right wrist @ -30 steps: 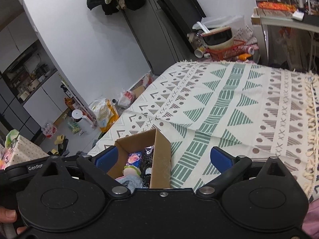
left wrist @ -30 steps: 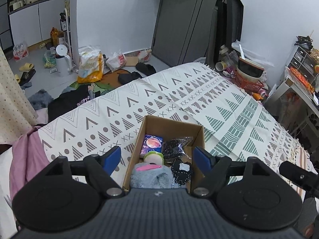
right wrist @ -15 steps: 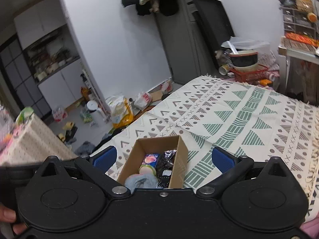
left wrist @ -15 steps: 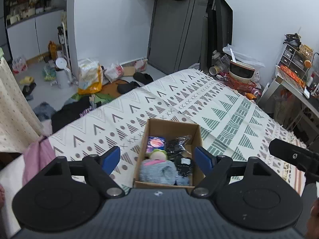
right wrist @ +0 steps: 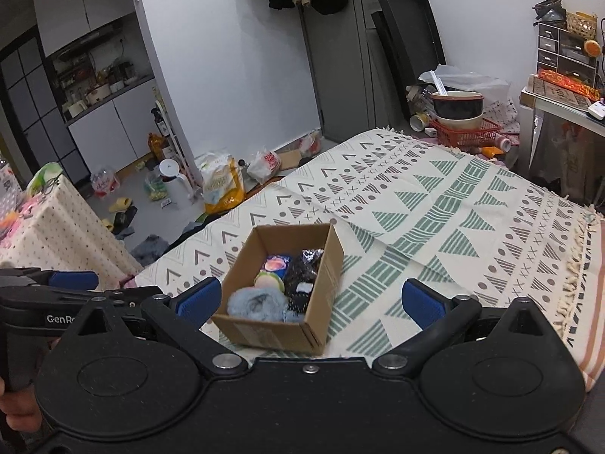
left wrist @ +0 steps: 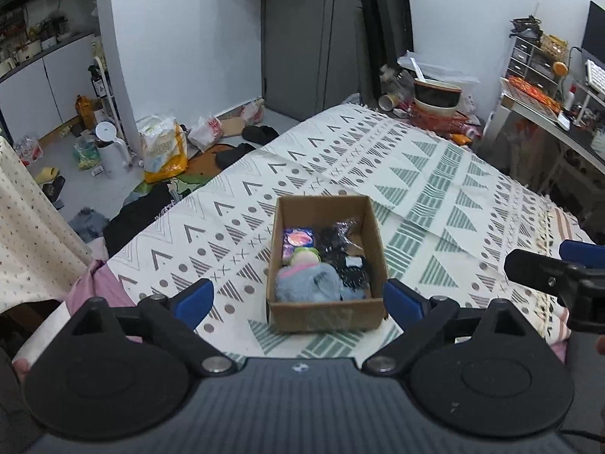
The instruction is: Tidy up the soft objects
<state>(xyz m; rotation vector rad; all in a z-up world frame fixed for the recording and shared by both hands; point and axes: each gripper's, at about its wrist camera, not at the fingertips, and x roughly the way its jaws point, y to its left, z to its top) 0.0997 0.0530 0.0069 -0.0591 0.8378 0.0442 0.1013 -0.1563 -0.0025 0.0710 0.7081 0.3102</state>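
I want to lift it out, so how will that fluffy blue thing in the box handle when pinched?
The fluffy blue item looks plush, so it would likely squash and droop. It probably weighs little. Packed against the cardboard box wall and neighbours, it may drag them.

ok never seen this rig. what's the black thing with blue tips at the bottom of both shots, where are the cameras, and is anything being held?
No robot arm here: a person holds a two-finger gripper in each hand, with a fisheye camera on each looking forward along the fingers. One picture comes from the left gripper, the other from the right gripper; the blue tips are the finger pads. Both are open and hold nothing. On the patterned bedspread sits an open cardboard box holding soft things: a fluffy blue item, black fabric and a colourful packet. In the left view, the right gripper shows at the right edge.
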